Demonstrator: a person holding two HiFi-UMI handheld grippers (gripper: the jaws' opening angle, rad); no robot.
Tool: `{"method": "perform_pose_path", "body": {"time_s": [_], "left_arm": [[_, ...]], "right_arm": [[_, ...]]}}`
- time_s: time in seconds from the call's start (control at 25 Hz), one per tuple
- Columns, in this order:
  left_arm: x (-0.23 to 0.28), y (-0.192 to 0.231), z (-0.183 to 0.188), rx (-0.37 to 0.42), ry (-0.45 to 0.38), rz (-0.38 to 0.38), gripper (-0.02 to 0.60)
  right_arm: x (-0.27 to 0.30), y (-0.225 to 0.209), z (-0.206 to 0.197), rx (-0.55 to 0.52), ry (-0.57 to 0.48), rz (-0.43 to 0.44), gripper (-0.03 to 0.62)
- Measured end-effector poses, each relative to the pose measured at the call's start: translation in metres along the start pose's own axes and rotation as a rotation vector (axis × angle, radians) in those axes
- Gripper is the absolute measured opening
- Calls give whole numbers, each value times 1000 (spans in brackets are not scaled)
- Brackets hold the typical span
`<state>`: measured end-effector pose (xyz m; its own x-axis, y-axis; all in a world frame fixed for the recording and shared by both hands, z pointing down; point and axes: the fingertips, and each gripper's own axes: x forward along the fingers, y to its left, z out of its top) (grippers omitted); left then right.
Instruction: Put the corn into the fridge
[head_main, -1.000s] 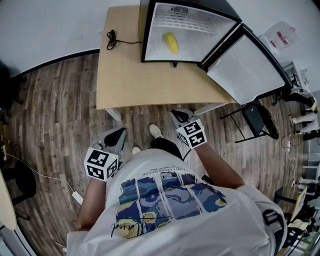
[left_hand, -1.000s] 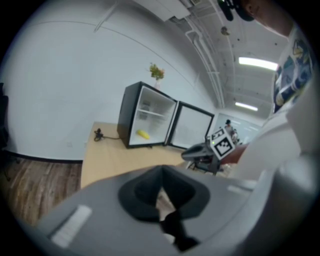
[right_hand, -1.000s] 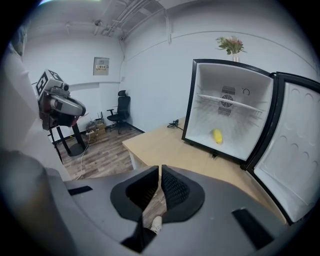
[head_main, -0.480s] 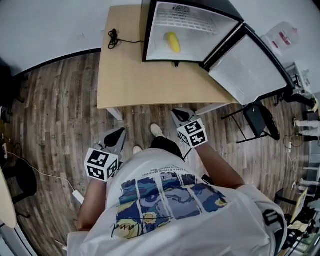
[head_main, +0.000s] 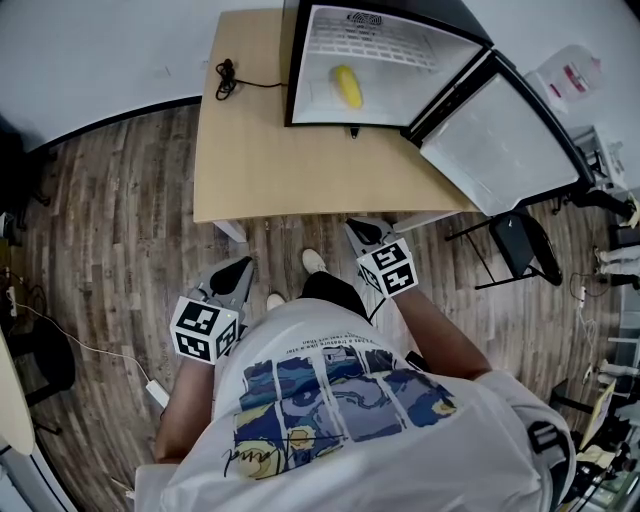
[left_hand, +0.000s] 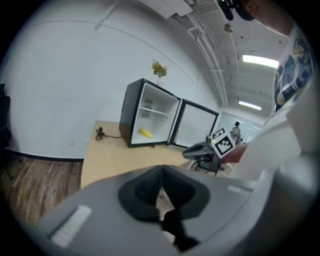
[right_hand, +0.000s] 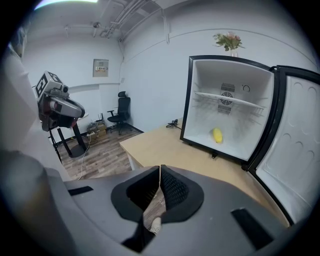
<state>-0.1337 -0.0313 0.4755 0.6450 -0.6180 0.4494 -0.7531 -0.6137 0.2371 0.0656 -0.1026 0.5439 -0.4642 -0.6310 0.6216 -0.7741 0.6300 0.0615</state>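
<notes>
The yellow corn (head_main: 346, 86) lies on the floor of the open mini fridge (head_main: 380, 20), which stands at the back of the light wooden table (head_main: 250, 160). The fridge door (head_main: 500, 145) is swung wide to the right. Both grippers hang in front of the table's near edge, over the floor, well short of the fridge. My left gripper (head_main: 236, 272) is shut and empty; its view shows the corn (left_hand: 145, 133) far ahead. My right gripper (head_main: 361, 232) is shut and empty too, its pads (right_hand: 170, 187) meeting, with the corn (right_hand: 217, 135) under the fridge shelf.
A black cable (head_main: 226, 76) is coiled at the table's back left corner. To the right of the table, below the open door, stands a black chair (head_main: 518, 240). A white cord (head_main: 70, 340) runs across the wooden floor at left. The person's shoes (head_main: 313, 262) stand by the table edge.
</notes>
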Motion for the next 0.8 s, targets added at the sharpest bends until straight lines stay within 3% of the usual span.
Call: {"method": "perform_pose_path", "body": {"time_s": [0.36, 0.8], "left_arm": [[30, 15, 25, 2, 5, 32, 9], [79, 38, 80, 7, -18, 88, 9]], "right_arm": [[15, -38, 7, -2, 7, 14, 15], [49, -107, 40, -28, -3, 40, 14]]}}
